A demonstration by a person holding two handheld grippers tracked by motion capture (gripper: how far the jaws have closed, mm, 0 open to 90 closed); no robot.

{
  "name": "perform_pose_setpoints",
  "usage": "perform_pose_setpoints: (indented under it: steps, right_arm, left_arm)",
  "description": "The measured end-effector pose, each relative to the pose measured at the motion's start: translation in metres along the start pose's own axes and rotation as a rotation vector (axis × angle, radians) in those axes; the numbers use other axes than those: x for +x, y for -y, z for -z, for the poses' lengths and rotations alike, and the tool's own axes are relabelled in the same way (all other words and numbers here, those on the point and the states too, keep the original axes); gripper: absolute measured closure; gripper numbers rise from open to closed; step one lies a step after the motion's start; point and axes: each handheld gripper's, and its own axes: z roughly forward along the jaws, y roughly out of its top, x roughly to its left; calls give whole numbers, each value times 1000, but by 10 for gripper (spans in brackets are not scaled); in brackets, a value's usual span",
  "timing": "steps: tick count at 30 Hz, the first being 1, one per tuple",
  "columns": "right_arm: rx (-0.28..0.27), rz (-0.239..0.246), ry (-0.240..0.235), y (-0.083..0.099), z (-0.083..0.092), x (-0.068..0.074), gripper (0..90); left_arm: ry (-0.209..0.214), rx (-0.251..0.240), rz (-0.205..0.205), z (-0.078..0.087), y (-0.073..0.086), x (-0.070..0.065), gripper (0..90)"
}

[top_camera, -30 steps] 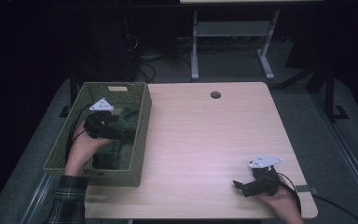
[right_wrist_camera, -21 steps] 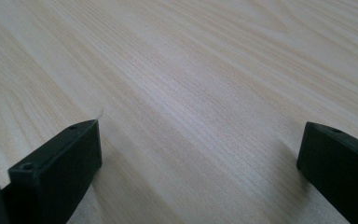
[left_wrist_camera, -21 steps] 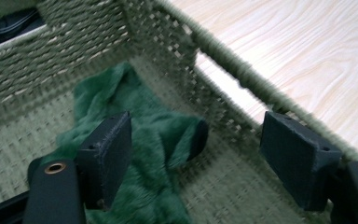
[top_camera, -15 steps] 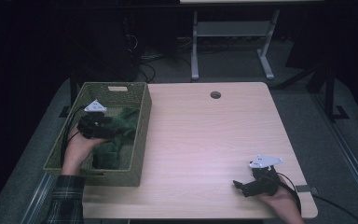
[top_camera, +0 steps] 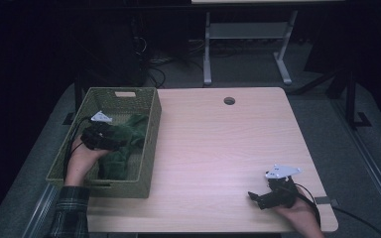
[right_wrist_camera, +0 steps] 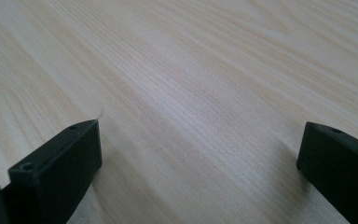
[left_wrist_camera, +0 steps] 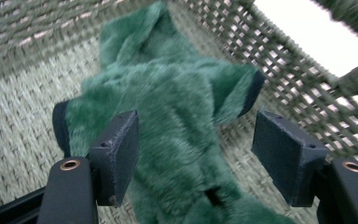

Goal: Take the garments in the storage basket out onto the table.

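A pale wooden table (top_camera: 218, 148) is seen in a dark room, with a woven green basket (top_camera: 151, 124) set at its left edge. Inside the basket, the left gripper (top_camera: 116, 143) is lowered over a green plush cloth (left_wrist_camera: 177, 121); its jaws have just been closing, yet a gap remains on each side of the cloth lying between them (nothing is gripped). The right gripper (top_camera: 254, 197) is rested on bare wood, jaws spread wide and empty.
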Motion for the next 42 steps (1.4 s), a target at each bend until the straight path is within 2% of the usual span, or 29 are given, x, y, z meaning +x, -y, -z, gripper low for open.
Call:
perform_pose_setpoints:
  steps: [5,14,17,23,27,29,34,42]
  right_arm:
    - [0,0,0,0,0,0,0]
    - [0,0,0,0,0,0,0]
    - [0,1,0,0,0,0,0]
    - [0,0,0,0,0,0,0]
    - [0,0,0,0,0,0,0]
    - [0,0,0,0,0,0,0]
    - [0,1,0,0,0,0,0]
    - [0,1,0,0,0,0,0]
  left_arm:
    - [0,24,15,-7,4,2,308]
    - [-11,126,9,-19,7,2,306]
    - [-5,146,13,-20,8,2,346]
    - [17,175,27,-21,9,2,514]
    - [43,178,37,-19,8,1,728]
    - [59,185,45,-18,8,1,783]
    - [80,183,59,-15,7,1,811]
    - [112,120,82,2,2,3,816]
